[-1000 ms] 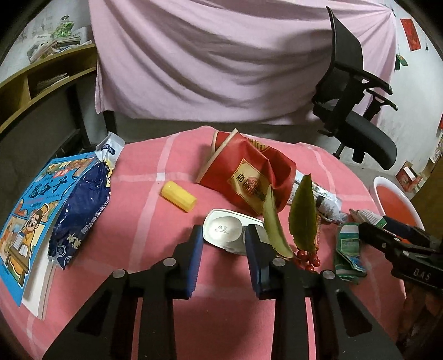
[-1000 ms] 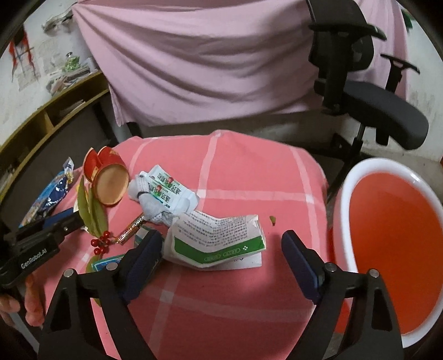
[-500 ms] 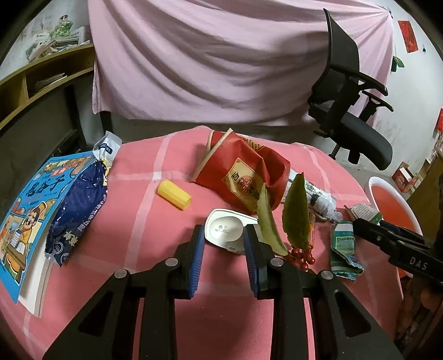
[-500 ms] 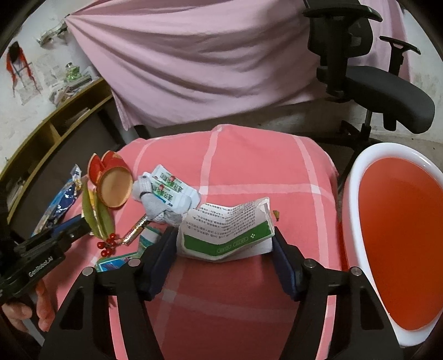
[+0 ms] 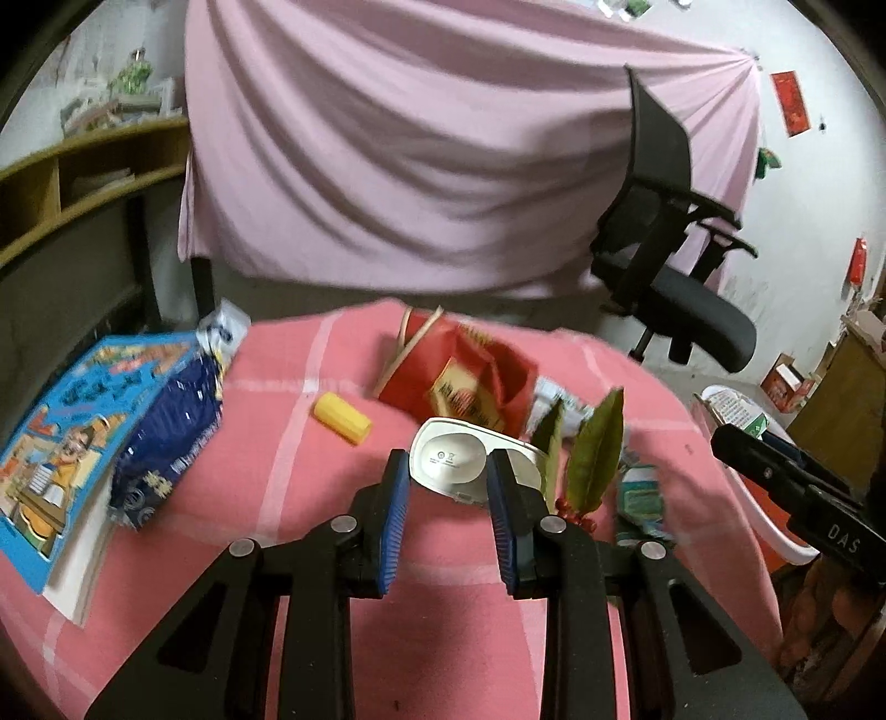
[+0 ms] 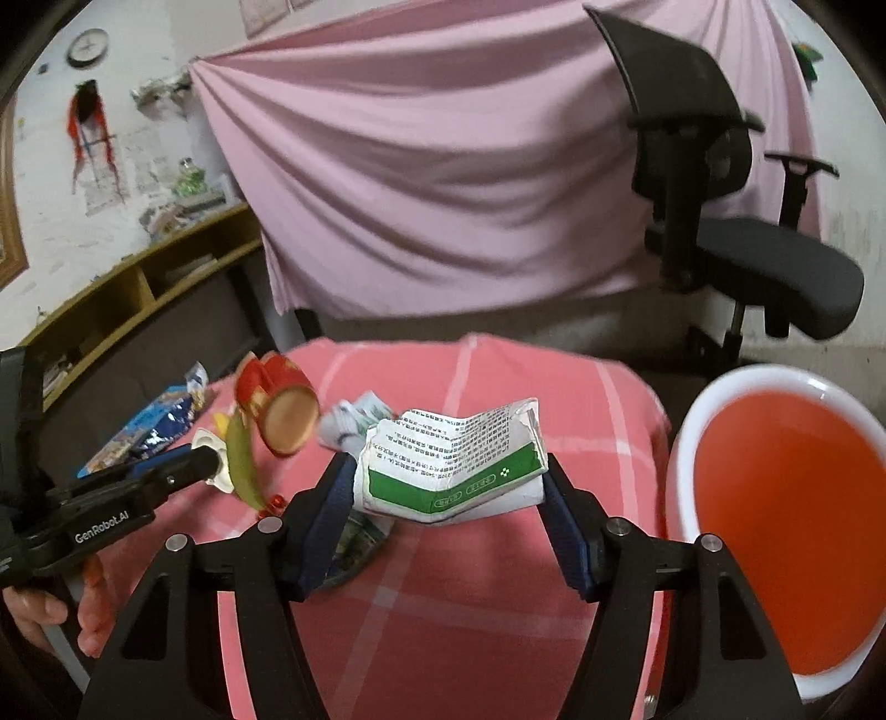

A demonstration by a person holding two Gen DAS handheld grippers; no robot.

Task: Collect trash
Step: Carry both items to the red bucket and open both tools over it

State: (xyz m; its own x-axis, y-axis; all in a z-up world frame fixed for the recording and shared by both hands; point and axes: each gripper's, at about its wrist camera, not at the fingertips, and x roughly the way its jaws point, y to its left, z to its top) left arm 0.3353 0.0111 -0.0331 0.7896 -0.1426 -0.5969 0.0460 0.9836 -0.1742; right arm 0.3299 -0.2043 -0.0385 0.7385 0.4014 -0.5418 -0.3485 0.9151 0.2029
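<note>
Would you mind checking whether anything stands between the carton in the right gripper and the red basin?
Nothing visible does. The right gripper holds the flattened carton above the pink cloth, and the basin sits open just to its right, with only bare cloth between them. The other trash lies on the carton's left side.

Looked like a lived-in home room: pink sheet [image 6: 443, 183] draped over the wall, black office chair [image 6: 736, 210], wooden shelves [image 5: 72, 183] stuffed with clutter, wall clock [image 6: 87, 47], table [image 5: 454, 631] under pink checked cloth.
</note>
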